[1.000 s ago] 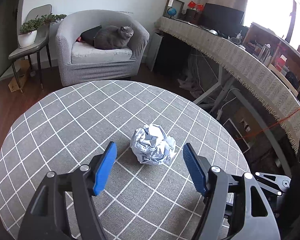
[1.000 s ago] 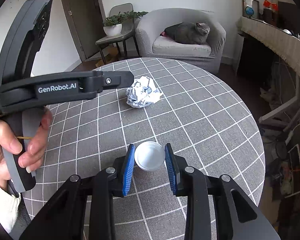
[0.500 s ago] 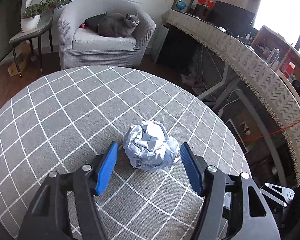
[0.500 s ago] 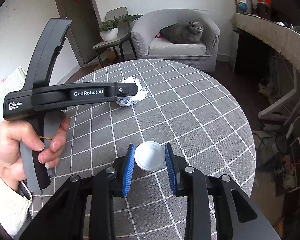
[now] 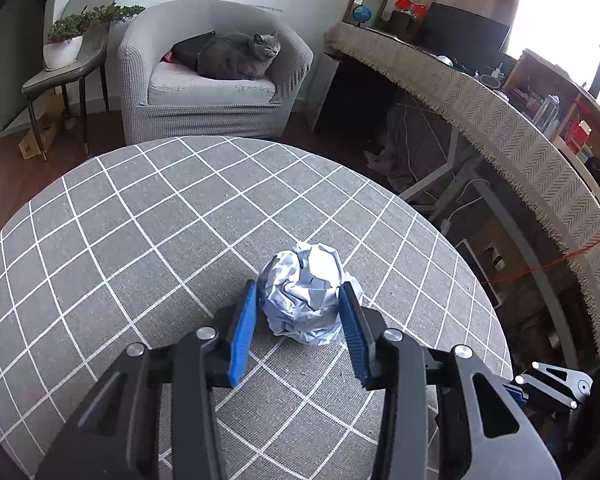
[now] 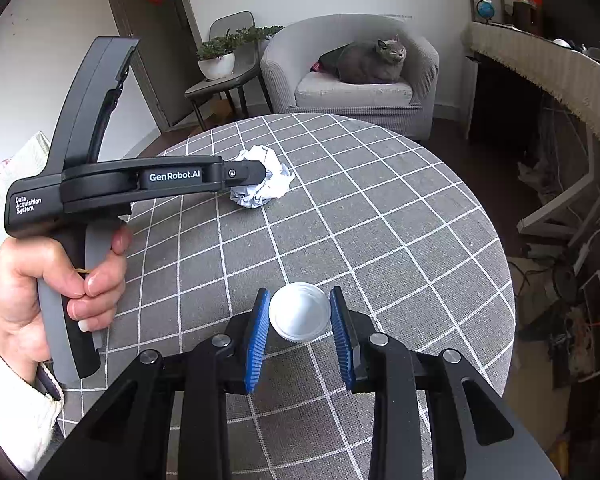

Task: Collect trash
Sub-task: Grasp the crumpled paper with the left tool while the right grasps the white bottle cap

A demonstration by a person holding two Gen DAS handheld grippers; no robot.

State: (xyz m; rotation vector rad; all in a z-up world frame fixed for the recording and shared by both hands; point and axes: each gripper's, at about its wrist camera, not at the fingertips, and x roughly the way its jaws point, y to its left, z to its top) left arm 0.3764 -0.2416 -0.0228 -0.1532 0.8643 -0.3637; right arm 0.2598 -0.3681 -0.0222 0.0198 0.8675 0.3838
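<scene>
Left wrist view: the left tongs (image 5: 300,312) pinch a crumpled paper ball (image 5: 302,296) at 6 o'clock on the checked surface (image 5: 140,240).

Right wrist view: the right tongs (image 6: 299,320) clamp a white cap (image 6: 299,316) at 6 o'clock; the ball sits at 11 o'clock.

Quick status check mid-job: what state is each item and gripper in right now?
crumpled paper ball: on the table, pinched between the left pads.
white cup: clamped in the right gripper, above the table.
left gripper: shut on the paper.
right gripper: shut on the cup.
cat: lying on the armchair.
</scene>
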